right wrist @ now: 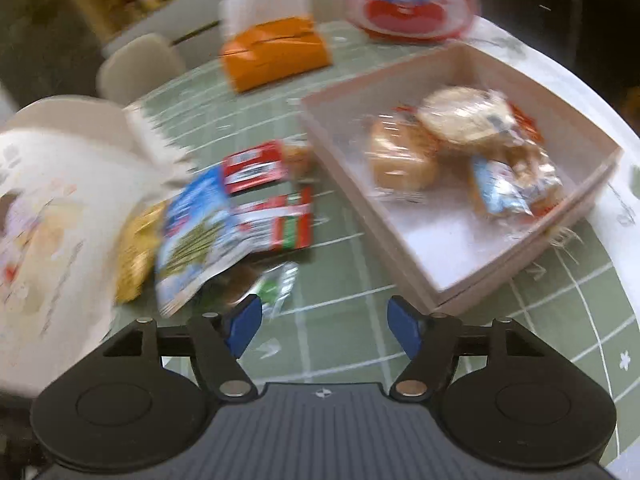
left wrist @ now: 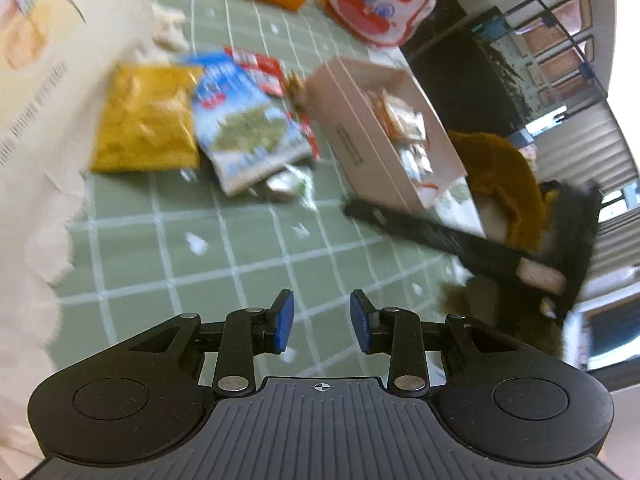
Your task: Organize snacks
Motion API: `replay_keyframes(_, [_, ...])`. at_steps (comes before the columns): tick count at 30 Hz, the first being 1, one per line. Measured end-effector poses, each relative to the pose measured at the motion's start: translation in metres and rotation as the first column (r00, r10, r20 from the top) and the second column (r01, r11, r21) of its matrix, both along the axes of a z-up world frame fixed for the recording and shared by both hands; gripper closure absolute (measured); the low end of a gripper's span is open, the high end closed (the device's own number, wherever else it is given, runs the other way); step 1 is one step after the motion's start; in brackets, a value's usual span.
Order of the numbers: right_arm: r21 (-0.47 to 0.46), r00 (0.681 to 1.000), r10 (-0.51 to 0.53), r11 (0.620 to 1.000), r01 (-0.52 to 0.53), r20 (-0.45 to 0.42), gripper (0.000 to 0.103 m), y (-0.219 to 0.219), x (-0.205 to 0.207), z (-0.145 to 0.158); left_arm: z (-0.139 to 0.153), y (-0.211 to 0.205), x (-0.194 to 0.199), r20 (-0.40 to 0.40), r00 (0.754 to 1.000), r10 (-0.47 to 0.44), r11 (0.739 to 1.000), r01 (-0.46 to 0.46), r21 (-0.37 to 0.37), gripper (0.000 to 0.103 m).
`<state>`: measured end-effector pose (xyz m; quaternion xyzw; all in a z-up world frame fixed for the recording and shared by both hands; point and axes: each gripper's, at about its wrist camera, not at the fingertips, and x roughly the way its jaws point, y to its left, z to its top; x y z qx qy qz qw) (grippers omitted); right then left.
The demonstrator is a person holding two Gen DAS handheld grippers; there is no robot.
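Black ribbed left gripper (left wrist: 322, 326); blue-padded fingers (left wrist: 283, 322); silver screws.

Your desk (right wrist: 352, 304) is round, covered by a green cloth with a white grid. On it lies a shallow pale box (right wrist: 448, 280) toward the right edge. Left of the box you have loose packets: a yellow bag (left wrist: 146, 120), a blue-and-white packet (left wrist: 248, 128) overlapping red wrappers (right wrist: 256, 168), and a small green-and-clear wrapper (right wrist: 276, 284). Farther back sit an orange box (right wrist: 276, 56) and a red-and-white bag (right wrist: 408, 0).
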<state>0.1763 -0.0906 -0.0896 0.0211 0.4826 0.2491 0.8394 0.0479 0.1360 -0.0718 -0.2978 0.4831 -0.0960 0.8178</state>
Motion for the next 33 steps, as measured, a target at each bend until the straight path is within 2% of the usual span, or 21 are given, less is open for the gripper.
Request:
replay_keyframes(3, [-0.029,0.998,0.036,0.999,-0.034,0.055,0.030,-0.014,-0.020,0.006,-0.001,0.008,-0.002,0.054,0.998,0.023,0.990,-0.030,0.136,0.068])
replay_keyframes(6, [-0.074,0.995,-0.015,0.997,0.022,0.100,0.027,-0.026,-0.023,0.004,-0.008,0.015,0.005,0.066,0.997,0.049,0.974,-0.063,0.216,0.068])
replay_keyframes(8, [-0.091,0.993,-0.065,0.993,0.074,0.101,0.027,-0.026,-0.012,-0.002,-0.012,0.021,0.010,0.069,0.996,0.064,0.975,-0.078,0.208,0.068])
replay_keyframes(12, [-0.059,0.990,-0.118,0.991,0.122,0.080,0.022,-0.018,0.011,-0.012,-0.010,0.022,0.018,0.100,0.993,0.061,0.972,-0.082,0.222,0.068])
replay_keyframes(18, [0.026,0.996,-0.036,0.999,0.034,0.087,0.022,0.023,0.027,-0.016,0.001,0.031,0.037,0.147,0.984,0.105,0.966,-0.136,0.220,0.068])
replay_keyframes(21, [0.035,0.998,0.009,0.999,-0.012,0.066,0.023,0.047,0.030,-0.025,0.010,0.042,0.044,0.176,0.974,0.141,0.959,-0.179,0.219,0.068])
replay_keyframes(22, [0.027,0.998,0.016,0.999,-0.017,0.068,0.026,0.054,0.029,-0.027,0.012,0.045,0.049,0.182,0.973,0.144,0.958,-0.183,0.221,0.068])
replay_keyframes(24, [0.005,0.997,0.019,1.000,-0.019,0.069,0.047,0.062,0.026,-0.032,0.013,0.049,0.059,0.183,0.974,0.134,0.958,-0.175,0.229,0.068])
replay_keyframes(27, [0.011,0.998,0.032,0.999,-0.033,0.051,0.059,0.061,0.014,-0.034,0.011,0.049,0.076,0.185,0.974,0.127,0.957,-0.170,0.235,0.068])
replay_keyframes(29, [-0.017,0.996,0.062,0.998,-0.061,0.067,0.060,0.058,0.001,-0.033,0.009,0.047,0.088,0.180,0.974,0.135,0.955,-0.176,0.239,0.068])
replay_keyframes(33, [-0.025,0.997,0.063,0.998,-0.061,0.044,0.061,0.045,-0.018,-0.030,0.004,0.039,0.119,0.170,0.977,0.132,0.953,-0.172,0.248,0.068])
